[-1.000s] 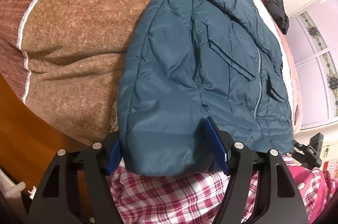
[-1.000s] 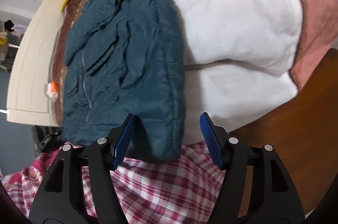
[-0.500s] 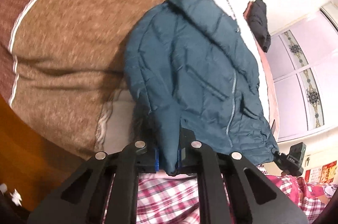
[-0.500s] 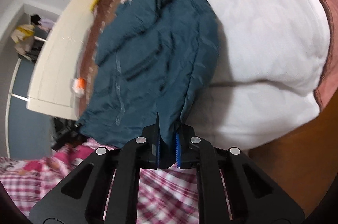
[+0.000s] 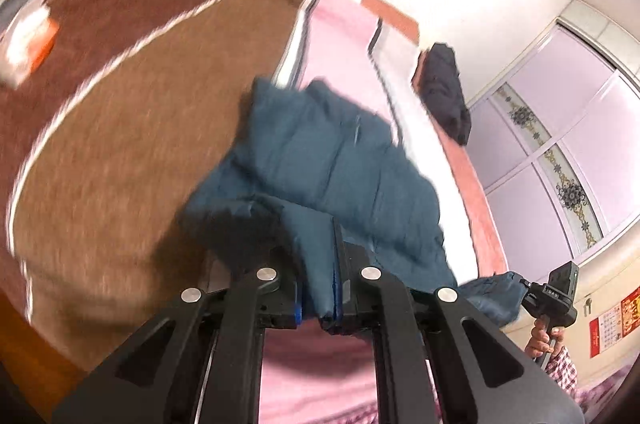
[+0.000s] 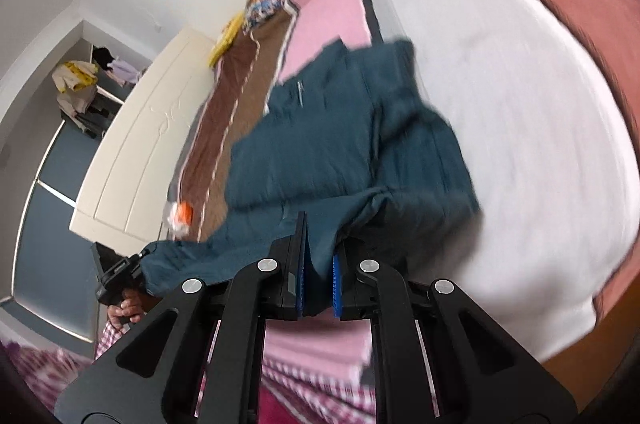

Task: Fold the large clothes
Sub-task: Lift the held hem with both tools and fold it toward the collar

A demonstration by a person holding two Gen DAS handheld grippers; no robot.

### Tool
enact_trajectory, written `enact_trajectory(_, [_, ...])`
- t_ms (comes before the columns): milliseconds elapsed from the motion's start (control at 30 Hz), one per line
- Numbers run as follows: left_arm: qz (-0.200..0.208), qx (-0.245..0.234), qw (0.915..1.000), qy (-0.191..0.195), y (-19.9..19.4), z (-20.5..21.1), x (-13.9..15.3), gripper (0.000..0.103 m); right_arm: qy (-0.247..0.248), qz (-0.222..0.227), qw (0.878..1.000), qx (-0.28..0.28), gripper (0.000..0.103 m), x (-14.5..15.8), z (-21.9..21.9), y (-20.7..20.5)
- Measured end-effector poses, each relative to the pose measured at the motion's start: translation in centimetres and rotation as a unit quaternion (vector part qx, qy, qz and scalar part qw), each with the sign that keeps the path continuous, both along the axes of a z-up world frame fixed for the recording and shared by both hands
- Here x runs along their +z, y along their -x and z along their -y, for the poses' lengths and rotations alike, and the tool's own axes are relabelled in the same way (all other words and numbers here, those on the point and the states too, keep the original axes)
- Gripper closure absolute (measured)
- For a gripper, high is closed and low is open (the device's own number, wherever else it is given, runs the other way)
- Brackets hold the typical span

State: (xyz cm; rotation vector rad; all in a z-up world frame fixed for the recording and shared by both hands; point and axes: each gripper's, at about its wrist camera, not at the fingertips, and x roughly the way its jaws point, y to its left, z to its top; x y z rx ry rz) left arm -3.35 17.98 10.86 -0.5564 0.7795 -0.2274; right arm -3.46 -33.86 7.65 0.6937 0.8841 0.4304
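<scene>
A dark teal quilted jacket lies on the bed, its lower part lifted and doubled up over the upper part. My left gripper is shut on the jacket's hem at one bottom corner. My right gripper is shut on the hem at the other corner of the jacket. The jacket's collar end rests on the pink and white bedding. Both views are blurred by motion.
The bed carries a brown blanket, pink bedding and a white blanket. A black garment lies at the far side. A white-orange packet sits on the brown blanket. A cream wardrobe stands beside the bed.
Both grippers went from open around the hem to shut on it, then lifted it and carried it forward over the jacket toward the collar.
</scene>
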Motion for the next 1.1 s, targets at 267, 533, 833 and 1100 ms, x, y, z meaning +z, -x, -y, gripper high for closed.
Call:
enact_trajectory(267, [0.021,-0.005,0.9997,-0.008,-11.2,0.3,4.3,0.093,0.043,0.021,0.999,-0.027,0.092,4.2,-0.1,-11.3])
enact_trajectory(533, [0.012,0.033,0.9992,-0.017,-23.7,0.2,5.0,0.093,0.05,0.018,0.995,-0.081,0.093,6.3,-0.7,-24.6])
enact_trajectory(833, [-0.05,0.066,0.9964,-0.018,-35.0,-0.7,-0.6,0.093,0.088,-0.036,0.989,-0.118,0.093,0.7,-2.4,-37.0])
enact_trajectory(1100, [-0.096,0.087,0.9916,-0.008,-40.3,-1.4,-6.7,0.093,0.088,-0.081,0.983,-0.137,0.093,-5.0,-2.4,-42.1])
